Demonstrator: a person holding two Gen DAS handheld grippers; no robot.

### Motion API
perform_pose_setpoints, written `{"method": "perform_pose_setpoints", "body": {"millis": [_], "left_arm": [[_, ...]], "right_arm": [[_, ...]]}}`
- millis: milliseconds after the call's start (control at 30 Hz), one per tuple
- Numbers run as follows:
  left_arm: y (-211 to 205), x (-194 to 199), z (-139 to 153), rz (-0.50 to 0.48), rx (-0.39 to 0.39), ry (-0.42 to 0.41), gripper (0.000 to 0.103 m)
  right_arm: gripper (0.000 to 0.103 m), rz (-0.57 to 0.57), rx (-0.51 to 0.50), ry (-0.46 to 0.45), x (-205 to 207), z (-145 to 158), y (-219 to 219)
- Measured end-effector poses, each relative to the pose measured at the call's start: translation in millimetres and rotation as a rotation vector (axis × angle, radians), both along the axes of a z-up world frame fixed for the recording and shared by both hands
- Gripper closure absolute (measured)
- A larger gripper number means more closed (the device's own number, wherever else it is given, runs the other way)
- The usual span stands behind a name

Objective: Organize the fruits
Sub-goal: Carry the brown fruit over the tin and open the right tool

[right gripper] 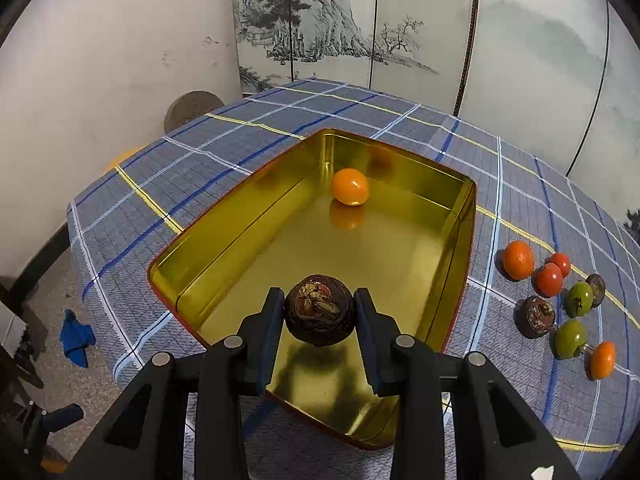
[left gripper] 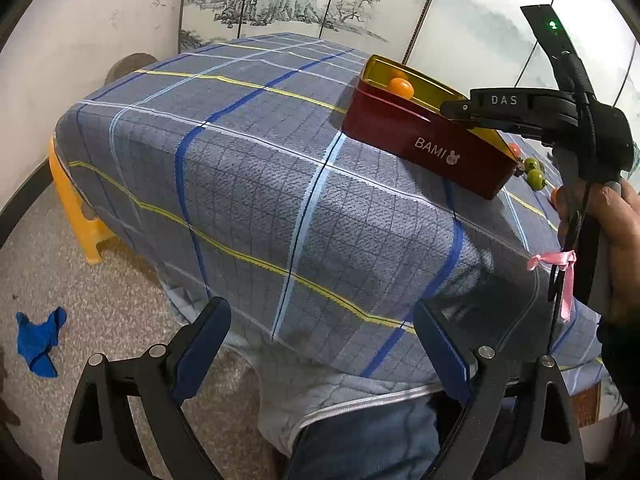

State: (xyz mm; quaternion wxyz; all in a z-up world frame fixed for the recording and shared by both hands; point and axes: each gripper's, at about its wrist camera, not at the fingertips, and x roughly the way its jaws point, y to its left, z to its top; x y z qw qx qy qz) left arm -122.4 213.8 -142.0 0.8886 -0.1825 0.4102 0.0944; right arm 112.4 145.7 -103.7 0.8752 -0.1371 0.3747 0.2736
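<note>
In the right wrist view my right gripper is shut on a dark brown round fruit, held just above the near floor of the gold-lined tin box. An orange fruit lies in the box's far end. Right of the box, loose fruits lie on the cloth: orange, red, green and brown ones. In the left wrist view my left gripper stands open over the table's near edge with nothing between its fingers. There the box shows its dark red side marked BAMI, with the right gripper's body above it.
A blue checked cloth covers the table. A painted folding screen stands behind it. A yellow stool sits at the table's left, and a blue rag lies on the floor. A person's hand holds the right gripper's handle.
</note>
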Motion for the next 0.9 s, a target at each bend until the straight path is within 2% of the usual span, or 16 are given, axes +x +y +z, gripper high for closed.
{"method": "perform_pose_setpoints", "body": {"millis": [300,900], "left_arm": [[-2,0,-2,-0.004,0.001,0.012,0.01],[-5,2,-5,-0.013,0.009,0.025,0.011]], "right_arm": [[0.07,0.0,-0.023,0.017,1,-11,6],[0.07,-0.037,0.026,0.03,7,-16,-7]]}}
